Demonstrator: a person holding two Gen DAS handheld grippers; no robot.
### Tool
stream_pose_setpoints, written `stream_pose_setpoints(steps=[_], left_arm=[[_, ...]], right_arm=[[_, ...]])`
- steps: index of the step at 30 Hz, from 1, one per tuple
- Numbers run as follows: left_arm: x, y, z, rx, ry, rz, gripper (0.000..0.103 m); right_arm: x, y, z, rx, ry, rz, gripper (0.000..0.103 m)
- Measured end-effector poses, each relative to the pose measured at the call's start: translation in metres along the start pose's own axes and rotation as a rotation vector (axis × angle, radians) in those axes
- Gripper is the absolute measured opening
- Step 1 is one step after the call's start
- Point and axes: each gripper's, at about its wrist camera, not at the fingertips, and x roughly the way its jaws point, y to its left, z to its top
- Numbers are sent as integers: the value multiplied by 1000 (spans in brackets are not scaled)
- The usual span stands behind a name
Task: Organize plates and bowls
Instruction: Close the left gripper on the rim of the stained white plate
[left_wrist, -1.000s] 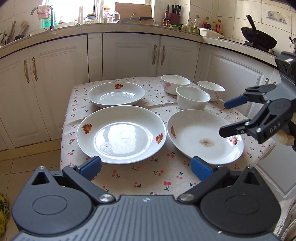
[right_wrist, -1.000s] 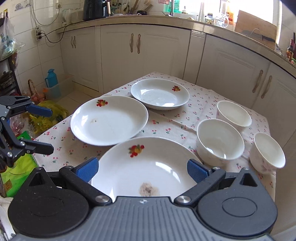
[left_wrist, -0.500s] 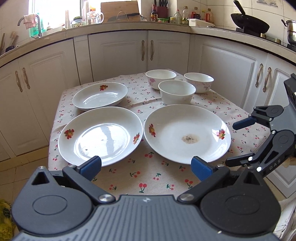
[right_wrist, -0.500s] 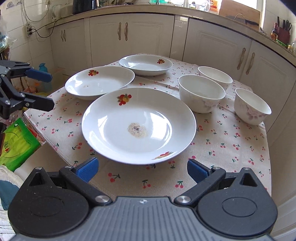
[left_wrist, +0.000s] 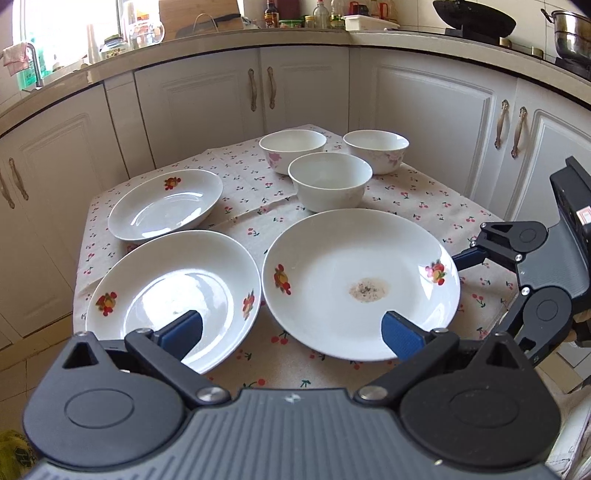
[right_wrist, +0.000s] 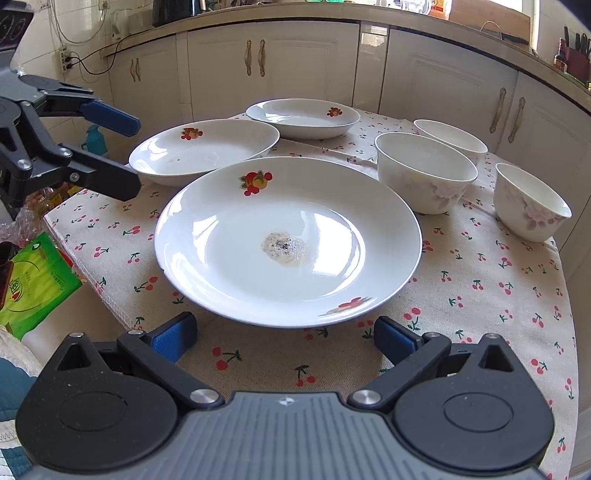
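**Both grippers open at the near edge, nothing yet lifted**

Nearest the right wrist camera, the right hand-held gripper (right_wrist: 282, 334) stood with its jaws wide apart and empty, level with the rim of the soiled plate (right_wrist: 288, 240), probably lined up to take that rim edge-on. The left hand-held gripper (left_wrist: 291, 332), likewise spread and holding nothing, hovered over the gap between that plate and the second large plate (left_wrist: 173, 295) at its 9 o'clock. These two sat closest on the cherry-print counter (right_wrist: 480, 295), likely first to be stacked. Beyond, at 11 o'clock, lay the smaller deep plate (left_wrist: 166, 206). Farthest, toward 1 o'clock, three bowls (left_wrist: 330, 181) clustered close together, apart from the plates and not yet nested, so sorting had hardly begun.
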Motion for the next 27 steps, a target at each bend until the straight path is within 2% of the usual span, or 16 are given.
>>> stream_pose_setpoints(steps=[8, 14, 22, 27], left_arm=[[32, 2, 34, 56, -1, -130, 102], [67, 4, 59, 76, 61, -196, 102], [112, 7, 75, 129, 189, -258, 102], [132, 12, 84, 118, 294, -331, 102]], right_arm=[[0, 0, -2, 15, -22, -12, 103], [-3, 1, -9, 17, -64, -18, 103], [-4, 2, -14, 18, -105, -23, 103], [-4, 2, -17, 17, -125, -23, 103]])
